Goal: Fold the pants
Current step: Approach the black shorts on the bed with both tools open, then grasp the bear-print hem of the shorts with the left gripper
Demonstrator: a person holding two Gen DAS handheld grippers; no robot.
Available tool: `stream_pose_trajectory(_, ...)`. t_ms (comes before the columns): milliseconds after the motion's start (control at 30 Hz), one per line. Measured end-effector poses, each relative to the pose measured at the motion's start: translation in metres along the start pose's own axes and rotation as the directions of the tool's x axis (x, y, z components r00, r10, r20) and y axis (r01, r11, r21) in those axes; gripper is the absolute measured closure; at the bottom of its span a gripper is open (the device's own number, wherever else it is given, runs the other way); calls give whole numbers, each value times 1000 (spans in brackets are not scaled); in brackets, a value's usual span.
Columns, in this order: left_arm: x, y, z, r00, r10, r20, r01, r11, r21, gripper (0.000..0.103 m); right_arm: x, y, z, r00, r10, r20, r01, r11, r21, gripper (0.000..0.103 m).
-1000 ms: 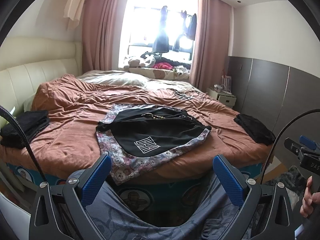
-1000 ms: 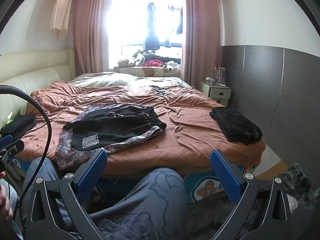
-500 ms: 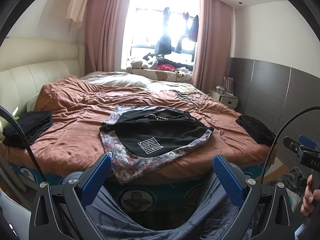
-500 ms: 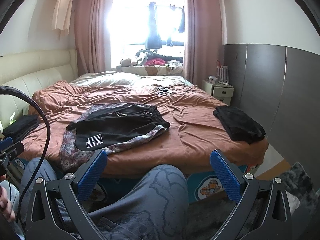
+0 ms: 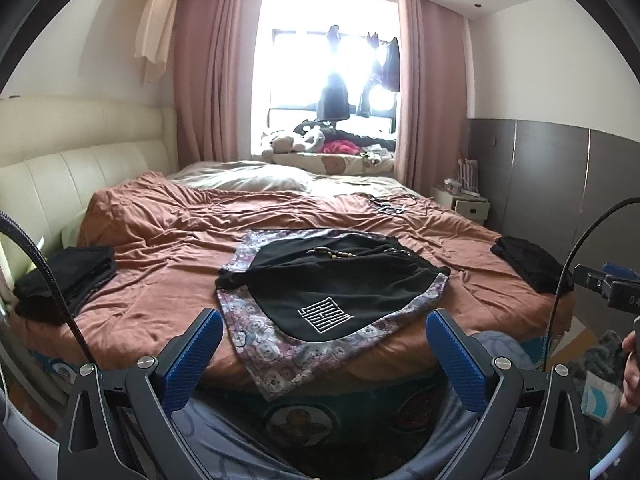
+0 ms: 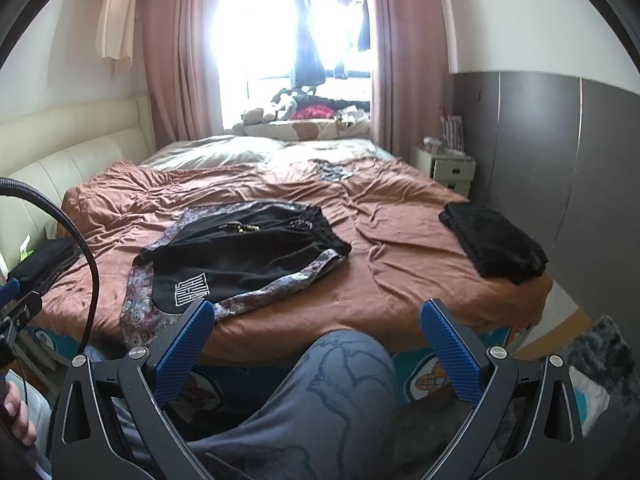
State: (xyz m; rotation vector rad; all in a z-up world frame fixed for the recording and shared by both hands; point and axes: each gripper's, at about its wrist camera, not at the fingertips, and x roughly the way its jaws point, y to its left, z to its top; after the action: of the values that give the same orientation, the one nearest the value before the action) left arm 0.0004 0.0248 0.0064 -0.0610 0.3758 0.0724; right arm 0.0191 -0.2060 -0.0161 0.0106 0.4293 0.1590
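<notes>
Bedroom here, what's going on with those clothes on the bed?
A person stands at the foot of the bed with a gripper in each hand. The left gripper and right gripper are both open and hold nothing. Black pants lie on a floral cloth near the bed's edge, not yet grasped. Folded black piles sit at the left and right.

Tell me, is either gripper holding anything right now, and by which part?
Nothing is held. The left gripper and right gripper are both open and short of the bed; the black pants lie untouched on the patterned cloth.
</notes>
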Motion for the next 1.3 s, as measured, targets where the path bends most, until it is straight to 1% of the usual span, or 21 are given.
stream_pose_trajectory(133, 15, 3, 2, 1000, -1, -24, 1, 1000, -4, 0, 16, -4, 7, 999, 4, -36, -3, 1000, 6, 0)
stream_pose_trajectory(233, 28, 13, 1, 998, -39, -48, 37, 998, -49, 0, 31, -7, 14, 999, 6, -54, -5, 1000, 13, 0)
stream_pose_trajectory(500, 63, 22, 0, 995, 38, -93, -41, 999, -30, 0, 70, -21, 20, 994, 67, -81, -61, 995, 81, 0)
stream_pose_trajectory(567, 72, 26, 0, 995, 24, -101, -26, 999, -26, 0, 80, -22, 22, 995, 61, -83, -54, 996, 76, 0)
stream_pose_trajectory(633, 81, 33, -1, 992, -1, -124, -6, 998, -55, 0, 87, -22, 22, 994, 65, -83, -59, 996, 71, 0)
stream_pose_trajectory(733, 94, 45, -5, 988, 32, -149, -46, 995, -90, 0, 103, -23, 23, 992, 80, -100, -72, 995, 75, 0)
stream_pose_trajectory(900, 116, 70, -21, 976, 23, -216, -58, 986, -154, 1, 125, -23, 18, 986, 93, -135, -83, 994, 76, 0)
stream_pose_trajectory(1000, 124, 85, -33, 972, 9, -233, -56, 979, -195, 0, 133, -22, 17, 983, 103, -150, -93, 993, 72, 0)
stream_pose_trajectory(1133, 136, 100, -47, 961, 4, -275, -66, 974, -215, 1, 147, -20, 14, 979, 116, -166, -107, 992, 64, 0)
stream_pose_trajectory(1200, 141, 105, -53, 955, -4, -296, -67, 971, -228, 1, 154, -20, 14, 980, 109, -168, -101, 993, 58, 0)
stream_pose_trajectory(1300, 151, 114, -62, 947, -36, -321, -52, 964, -262, 2, 162, -18, 11, 980, 109, -168, -102, 994, 49, 0)
